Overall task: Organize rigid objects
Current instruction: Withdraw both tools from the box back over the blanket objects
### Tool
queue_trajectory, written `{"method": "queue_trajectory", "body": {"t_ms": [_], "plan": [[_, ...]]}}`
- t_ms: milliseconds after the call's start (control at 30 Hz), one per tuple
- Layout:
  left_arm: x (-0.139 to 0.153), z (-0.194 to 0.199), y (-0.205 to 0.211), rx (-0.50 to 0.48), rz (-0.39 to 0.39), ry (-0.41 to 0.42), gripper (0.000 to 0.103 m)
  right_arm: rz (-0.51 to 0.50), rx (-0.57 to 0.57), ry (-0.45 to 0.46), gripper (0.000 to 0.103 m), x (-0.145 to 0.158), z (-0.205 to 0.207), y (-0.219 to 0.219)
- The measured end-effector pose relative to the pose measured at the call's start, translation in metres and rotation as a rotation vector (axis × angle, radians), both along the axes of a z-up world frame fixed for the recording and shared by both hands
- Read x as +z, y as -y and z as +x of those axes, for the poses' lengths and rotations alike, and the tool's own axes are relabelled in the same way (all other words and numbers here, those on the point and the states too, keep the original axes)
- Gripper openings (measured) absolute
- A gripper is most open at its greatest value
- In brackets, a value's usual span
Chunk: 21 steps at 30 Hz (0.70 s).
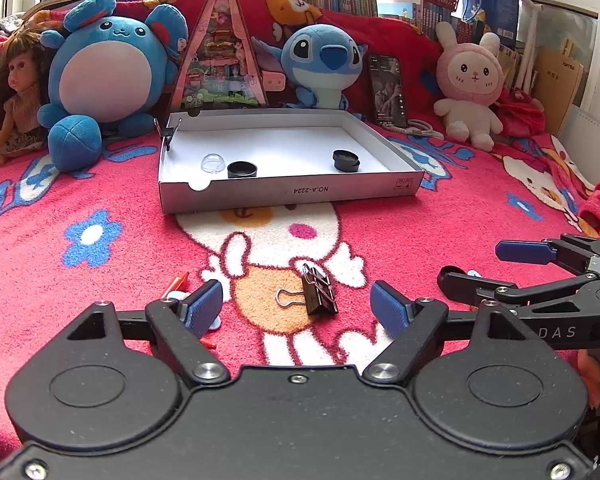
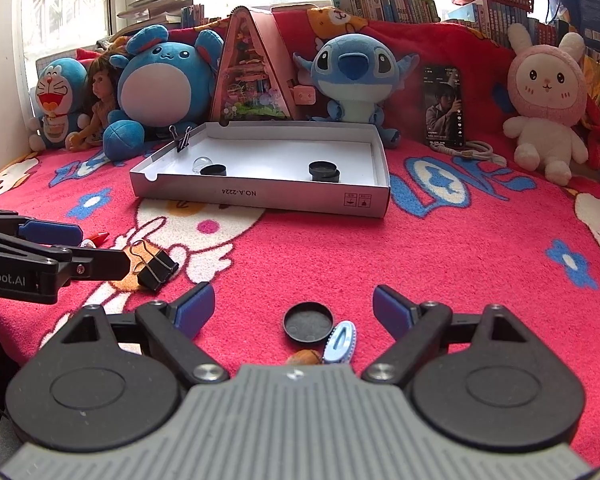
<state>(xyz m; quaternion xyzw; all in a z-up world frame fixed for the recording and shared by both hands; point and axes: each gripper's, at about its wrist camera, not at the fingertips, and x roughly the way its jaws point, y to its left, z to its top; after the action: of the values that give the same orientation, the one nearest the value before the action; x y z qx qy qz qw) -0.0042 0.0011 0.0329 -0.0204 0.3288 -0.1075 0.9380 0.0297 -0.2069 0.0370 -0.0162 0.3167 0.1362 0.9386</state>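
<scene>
Some little things sit in the box (image 1: pixel 288 194) already. My left gripper (image 1: pixel 296 304) is wide apart around the clip (image 1: pixel 319 290). My right gripper (image 2: pixel 294 308), apart too, faces the black lid (image 2: pixel 308 322) on the bed.

A: Box tray (image 1: pixel 288 194) far centre on the bed (image 1: pixel 440 232)?
B: Yes. In it: dome (image 1: pixel 212 164) left, cap (image 1: pixel 242 169) just right of it, another cap (image 1: pixel 346 160) further right. Clip (image 1: pixel 168 132) on its far-left wall.
A: Near side?
B: Binder clip (image 1: pixel 318 290) near centre; lid (image 2: pixel 308 322) right of it, oval piece (image 2: pixel 340 340) touching the lid.
</scene>
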Motion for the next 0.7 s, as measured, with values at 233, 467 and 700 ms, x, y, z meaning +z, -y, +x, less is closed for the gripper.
{"method": "queue_trajectory", "body": {"t_ms": [233,467,700], "plan": [[-0.003,-0.012,-0.003,0.007,-0.011,-0.009,0.047,0.014,0.024,0.014,0.088,-0.001,-0.018,-0.005],[-0.006,-0.015,-0.003,0.012,-0.027,-0.023,0.034,-0.023,0.046,0.001,0.065,-0.007,-0.034,-0.014],[-0.005,-0.026,-0.013,0.12,0.078,0.05,0.034,-0.047,-0.024,-0.003,0.044,-0.011,-0.039,-0.003]]}}
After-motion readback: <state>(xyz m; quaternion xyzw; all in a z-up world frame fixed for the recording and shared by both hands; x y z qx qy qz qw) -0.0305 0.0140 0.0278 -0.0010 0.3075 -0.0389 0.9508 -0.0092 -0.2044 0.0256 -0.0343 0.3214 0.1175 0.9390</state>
